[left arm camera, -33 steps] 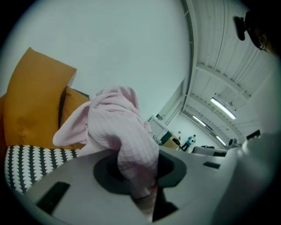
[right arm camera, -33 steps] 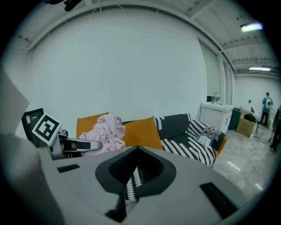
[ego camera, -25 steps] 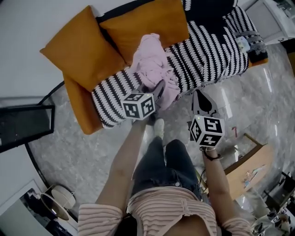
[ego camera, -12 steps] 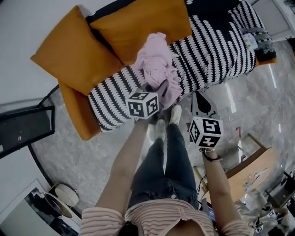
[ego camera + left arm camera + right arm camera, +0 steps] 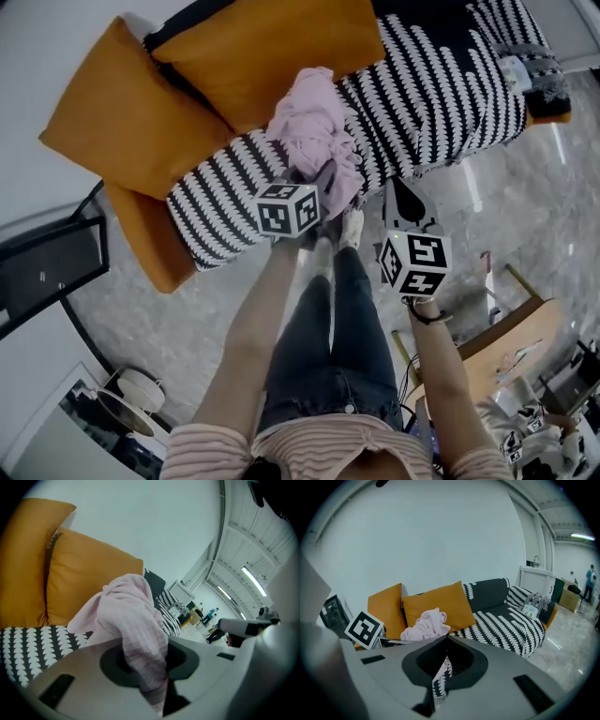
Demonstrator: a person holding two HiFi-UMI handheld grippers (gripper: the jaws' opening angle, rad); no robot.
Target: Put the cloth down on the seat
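Observation:
The pink cloth (image 5: 314,131) lies bunched on the black-and-white patterned sofa seat (image 5: 441,103), against an orange cushion (image 5: 253,56). My left gripper (image 5: 323,183) is at the seat's front edge, shut on the cloth's lower end. In the left gripper view the pink cloth (image 5: 133,620) rises from between the jaws of the left gripper (image 5: 150,679) toward the cushions (image 5: 89,583). My right gripper (image 5: 403,202) hangs to the right, in front of the sofa, shut with nothing in it. The right gripper view shows the cloth (image 5: 425,624) on the seat (image 5: 506,625) beyond the right gripper (image 5: 440,667).
A second orange cushion (image 5: 122,122) leans at the sofa's left end. Small items (image 5: 530,80) sit at its right end. A black frame (image 5: 47,272) stands at left and a wooden table (image 5: 506,347) at right. The person's feet (image 5: 352,225) are close to the sofa front.
The person has stepped closer to the sofa, feet now at its front edge. The left gripper keeps its hold on the cloth over the seat. The right gripper stays alongside.

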